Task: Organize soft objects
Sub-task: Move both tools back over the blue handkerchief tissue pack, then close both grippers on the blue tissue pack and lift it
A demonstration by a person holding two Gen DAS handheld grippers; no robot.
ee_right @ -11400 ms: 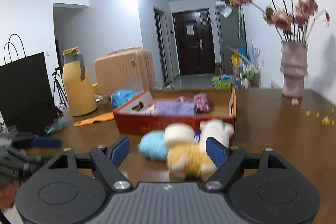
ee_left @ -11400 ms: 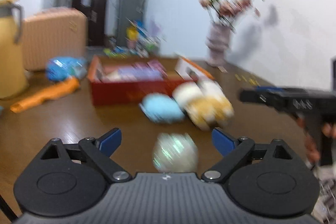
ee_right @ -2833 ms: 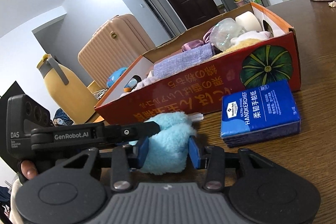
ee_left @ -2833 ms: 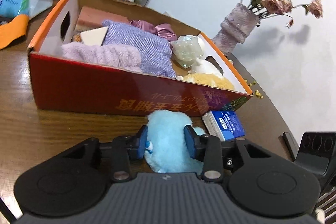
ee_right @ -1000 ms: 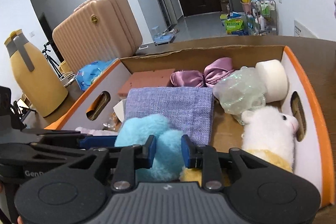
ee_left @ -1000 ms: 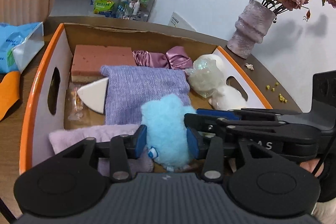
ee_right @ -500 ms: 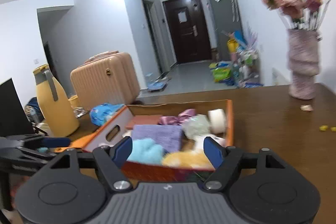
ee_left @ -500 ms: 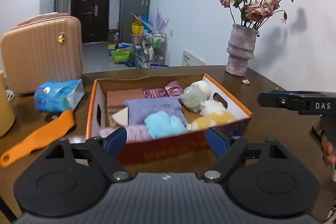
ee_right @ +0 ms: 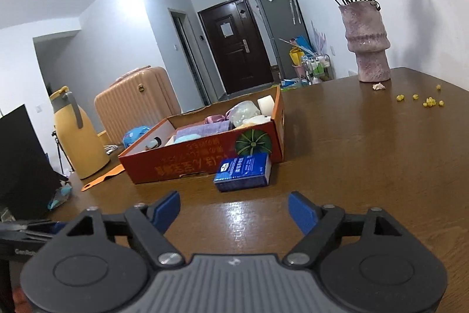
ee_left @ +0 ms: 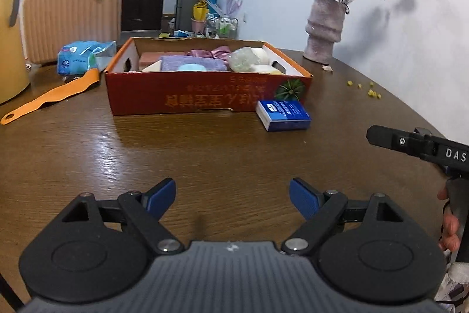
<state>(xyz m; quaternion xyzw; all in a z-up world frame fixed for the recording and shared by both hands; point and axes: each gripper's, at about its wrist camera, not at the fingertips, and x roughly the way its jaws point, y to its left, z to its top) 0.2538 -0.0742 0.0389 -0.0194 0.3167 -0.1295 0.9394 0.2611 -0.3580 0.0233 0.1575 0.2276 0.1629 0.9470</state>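
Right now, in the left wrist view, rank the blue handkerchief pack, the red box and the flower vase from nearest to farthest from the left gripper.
From the left gripper:
1. Blue handkerchief pack, on the table, right of centre, in front of the box.
2. Red box, centre, just behind the pack.
3. Flower vase, far right, by the wall.

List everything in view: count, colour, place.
box: 1, red-orange, table centre
blue plush: 1, light blue, in box
cloth: 1, purple, in box
bow: 1, pink satin, box rear
block: 1, pink, box rear corner
tissue pack: 1, blue, against box front
vase: 1, pink, with dried roses, far table edge
strip: 1, orange, beside box
bag: 1, blue, behind strip
jug: 1, yellow, table edge
suitcase: 1, peach, behind table
left gripper: open, empty
right gripper: open, empty
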